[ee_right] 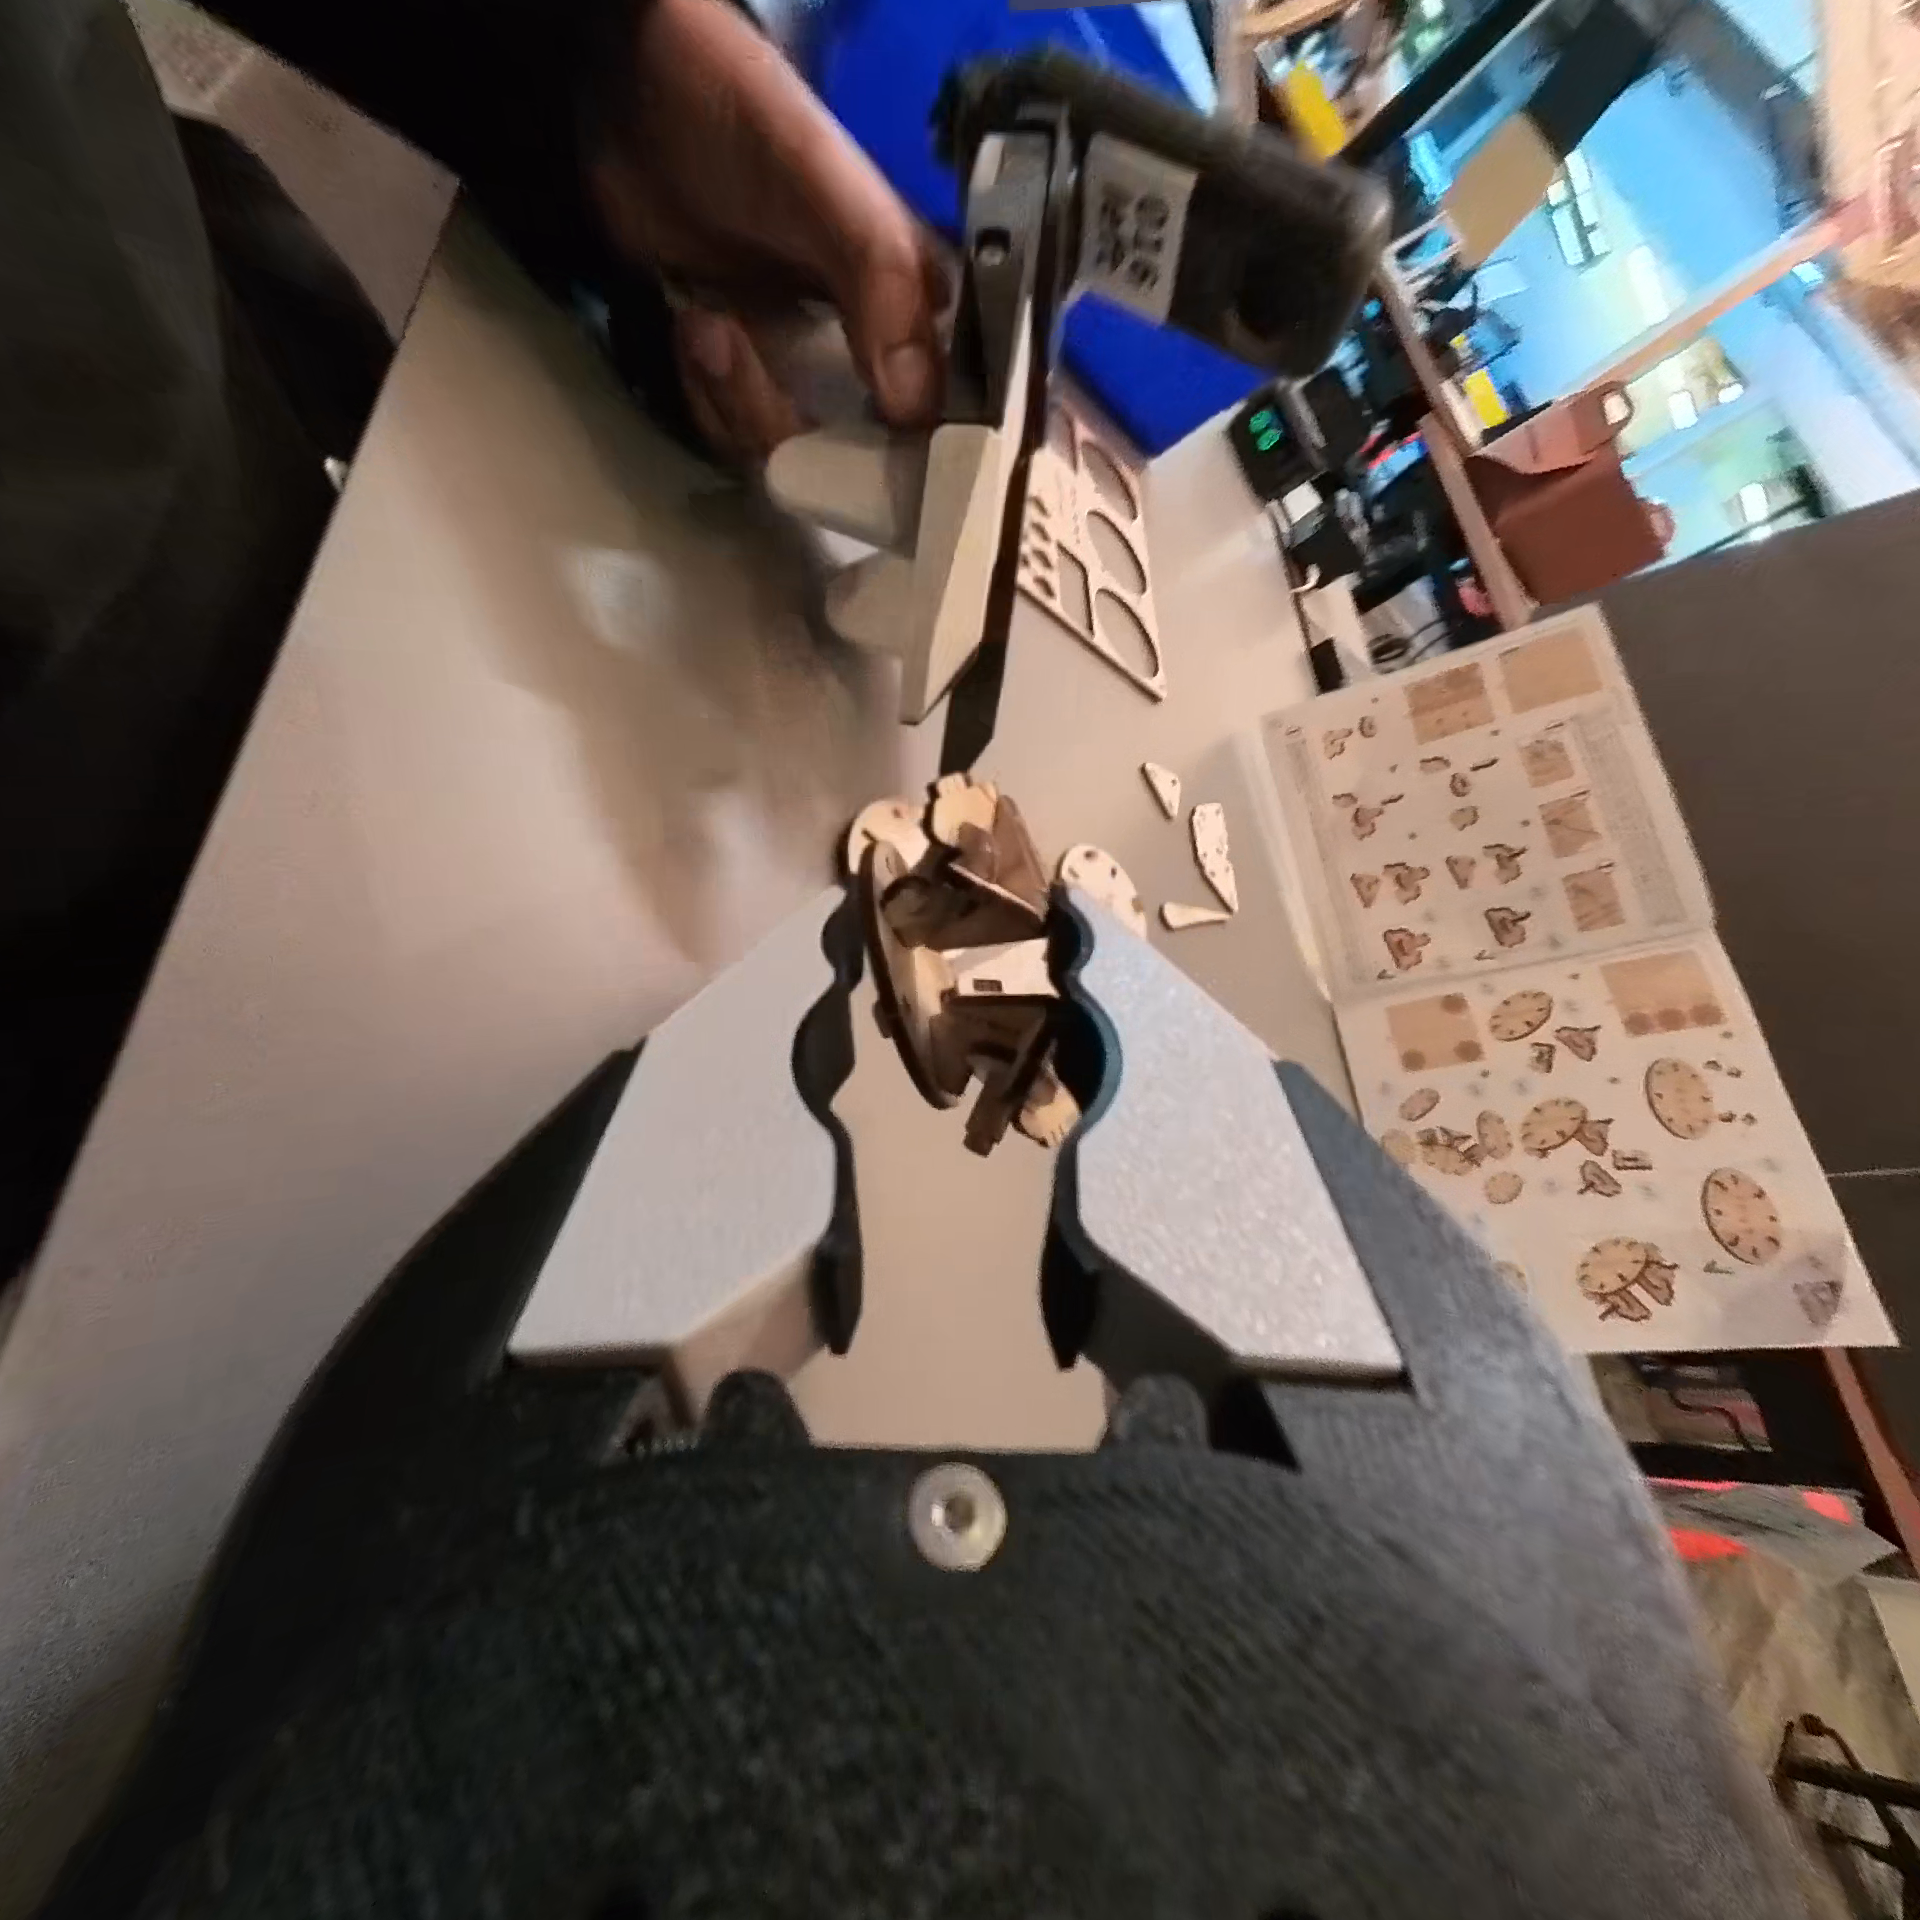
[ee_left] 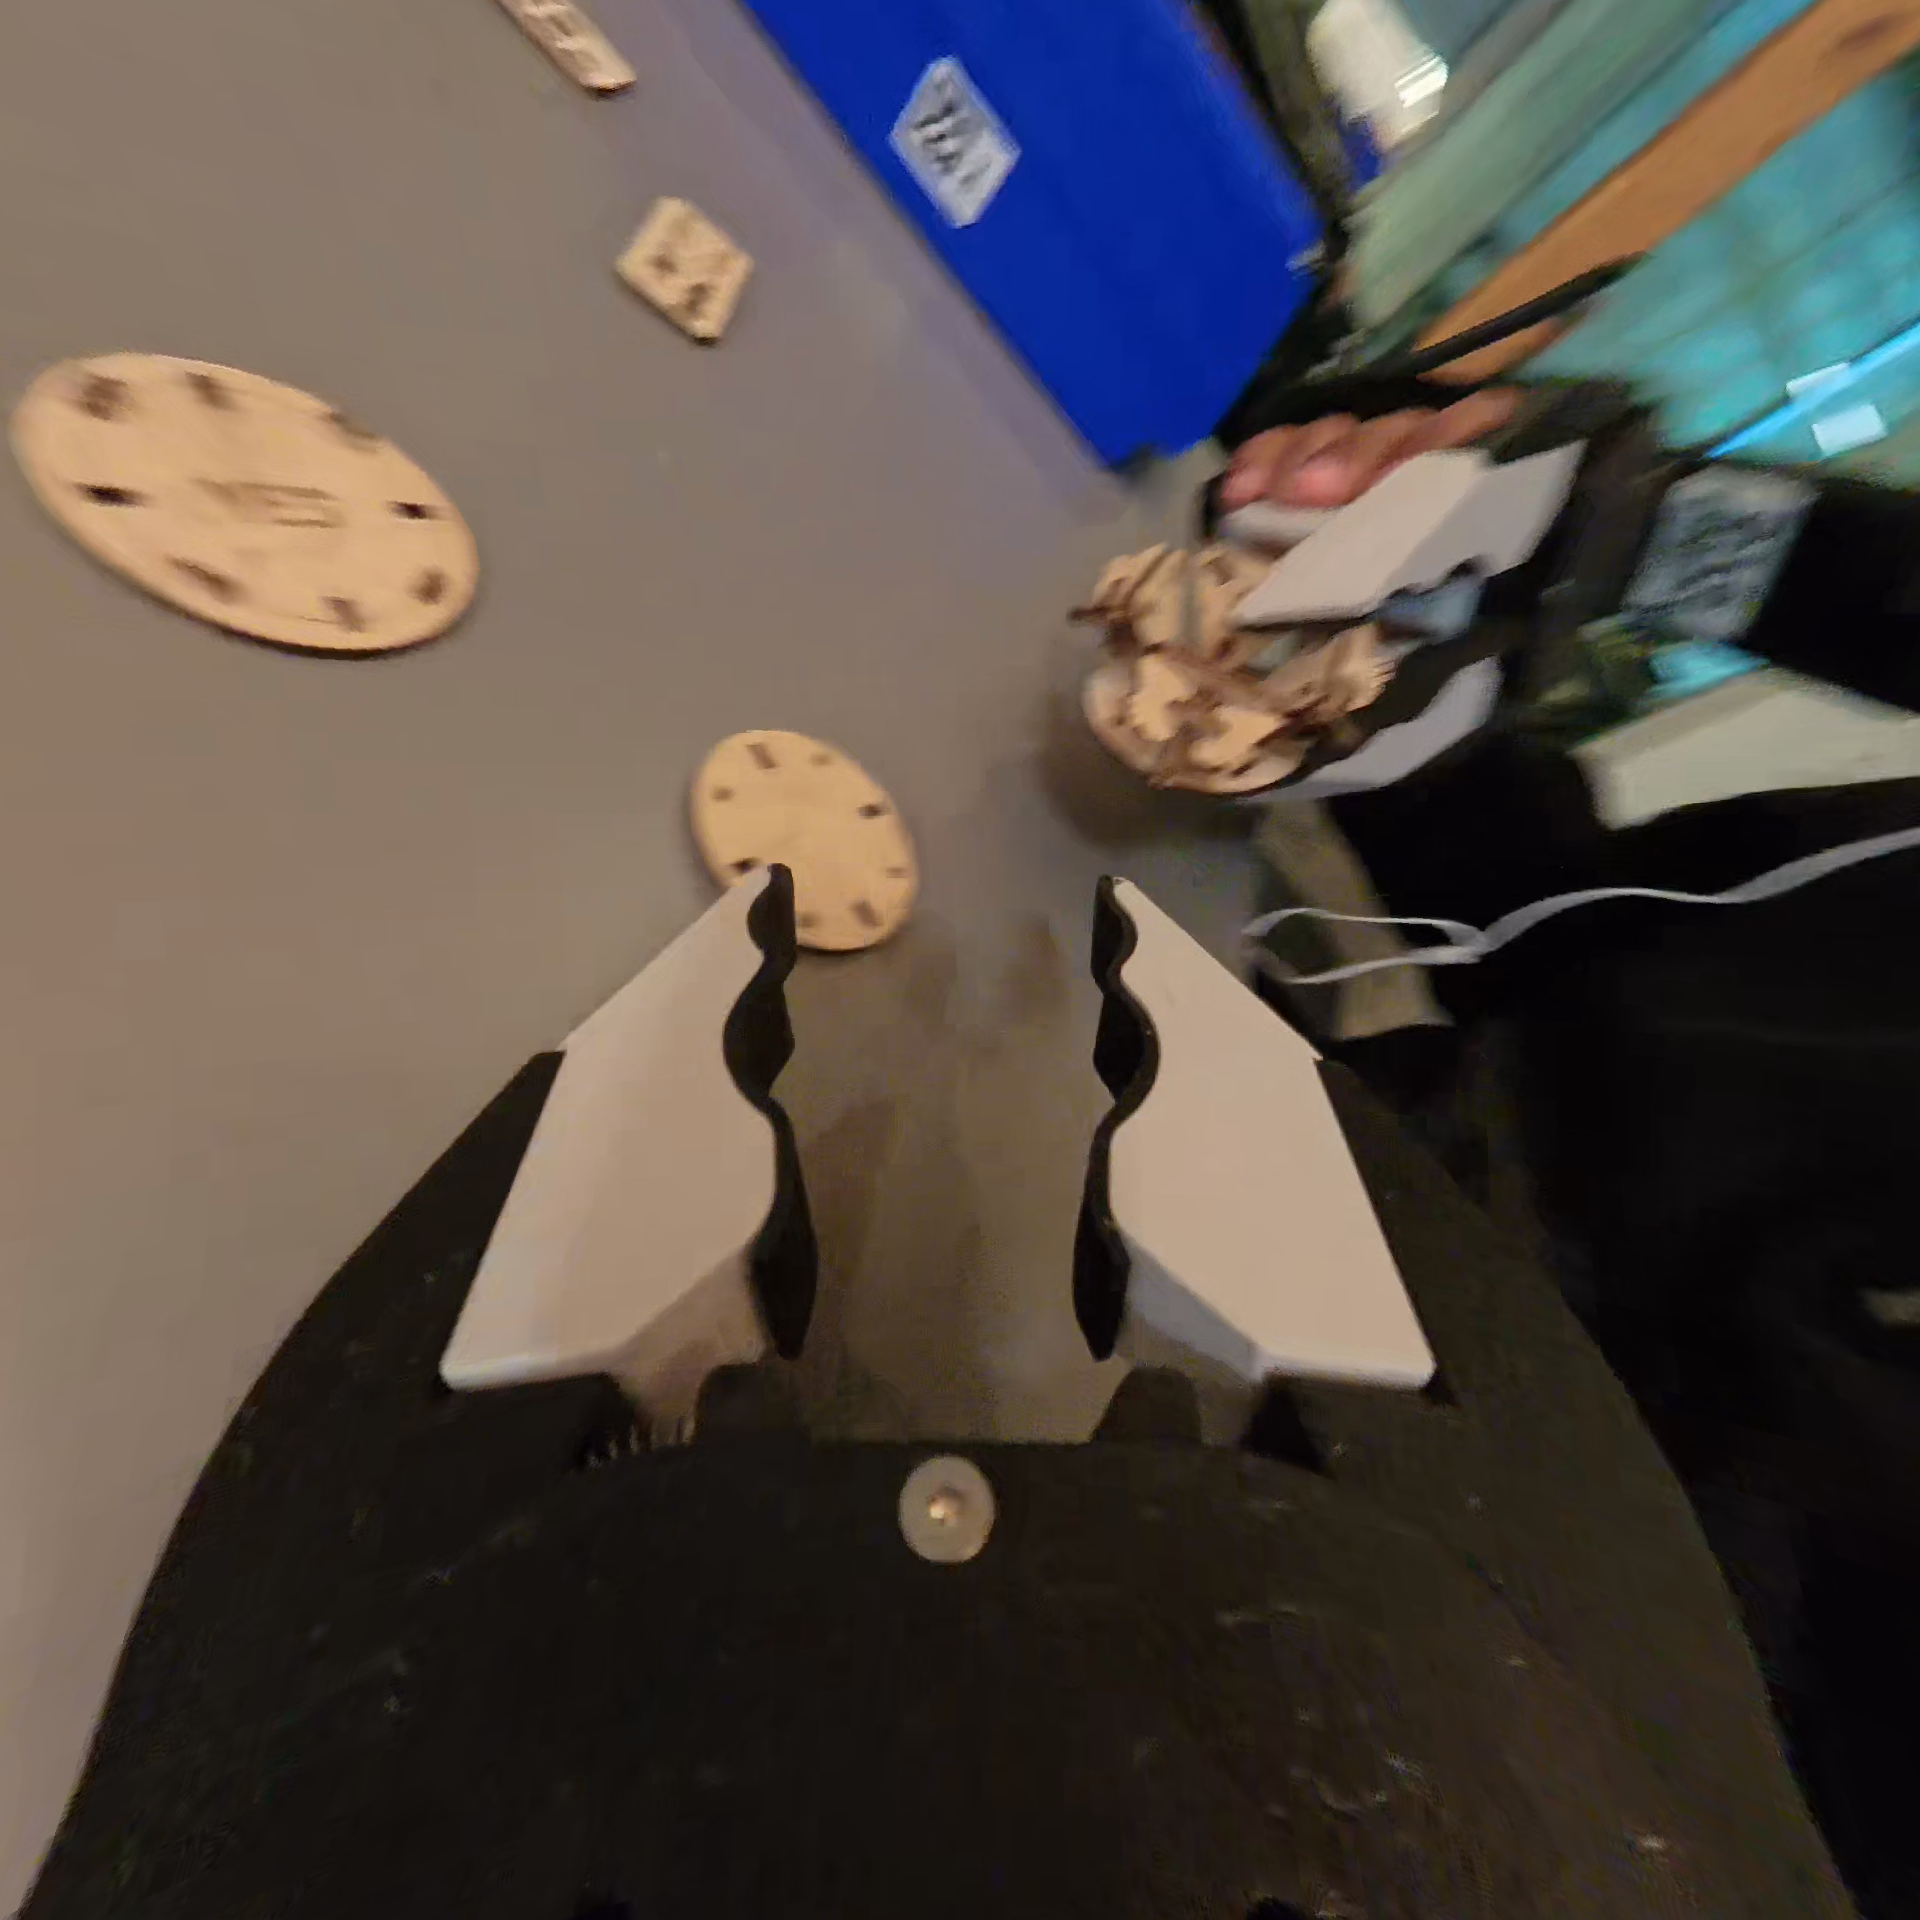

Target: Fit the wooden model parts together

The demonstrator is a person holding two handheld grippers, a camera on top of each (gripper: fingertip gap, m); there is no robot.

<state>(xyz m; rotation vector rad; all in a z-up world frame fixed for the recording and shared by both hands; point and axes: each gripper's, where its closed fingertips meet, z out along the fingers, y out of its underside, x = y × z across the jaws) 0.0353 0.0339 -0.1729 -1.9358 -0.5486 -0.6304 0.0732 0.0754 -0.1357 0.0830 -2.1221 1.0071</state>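
My left gripper (ee_left: 940, 883) is open with nothing between its pads, above the grey table (ee_left: 312, 935). A small wooden disc with slots (ee_left: 802, 840) lies flat just beyond its left fingertip (ee_left: 764, 883). My right gripper (ee_right: 954, 909) is shut on a partly built wooden model (ee_right: 956, 966), a slotted disc with several upright pieces, held above the table. Both pads press on it. The left wrist view shows the same grasp at the right (ee_left: 1216, 665). In the right wrist view the left gripper (ee_right: 945, 727) hangs just beyond the model, held by a hand (ee_right: 790, 239).
A large slotted wooden disc (ee_left: 244, 504), a square piece (ee_left: 686, 268) and a strip (ee_left: 566, 42) lie on the table. A blue bin (ee_left: 1039, 208) stands behind. Loose wooden pieces (ee_right: 1210, 852), a cut-out wooden sheet (ee_right: 1091, 540) and a picture instruction sheet (ee_right: 1558, 987) lie to the right.
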